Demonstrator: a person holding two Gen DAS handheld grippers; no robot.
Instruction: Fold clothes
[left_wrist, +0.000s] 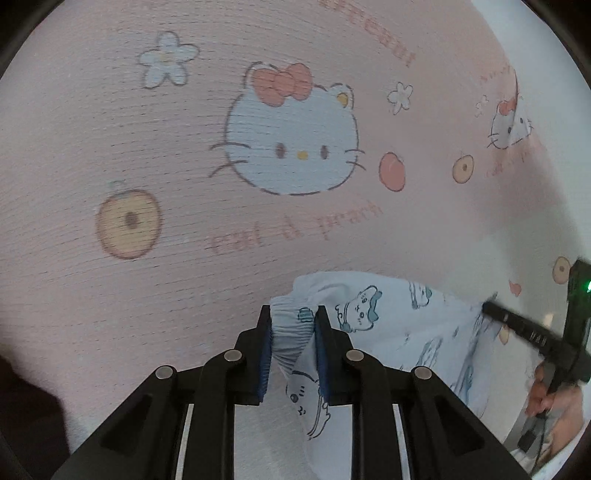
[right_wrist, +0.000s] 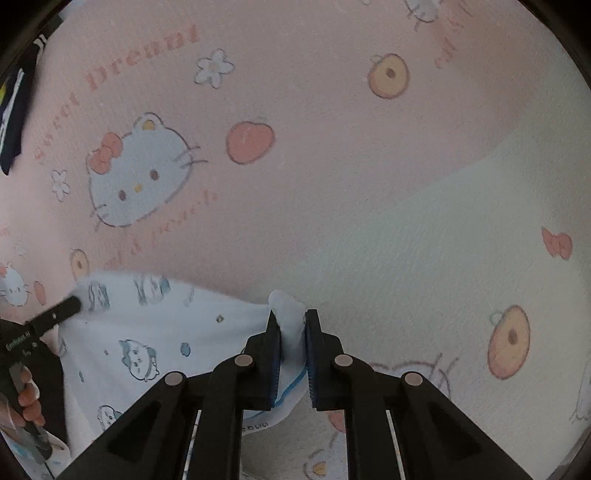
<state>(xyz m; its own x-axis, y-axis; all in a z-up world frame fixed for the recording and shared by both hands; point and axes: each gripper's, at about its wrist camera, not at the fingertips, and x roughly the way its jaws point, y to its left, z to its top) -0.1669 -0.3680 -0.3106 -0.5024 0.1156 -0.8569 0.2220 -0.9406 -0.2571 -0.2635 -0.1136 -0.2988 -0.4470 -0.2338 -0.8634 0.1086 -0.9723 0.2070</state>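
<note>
Surface: pink cartoon-print bed sheet.
Left gripper: clamped on garment elastic edge.
Right gripper: clamped on opposite corner.
Axis: garment spans between grippers.

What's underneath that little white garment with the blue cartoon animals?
Under the white garment, held up by the left hand-held gripper and right hand-held gripper, lies a pink cat-print sheet. What is directly beneath the cloth stays covered.

Dark striped cloth cut off at the left edge; blurred lettering on the pink sheet.
</note>
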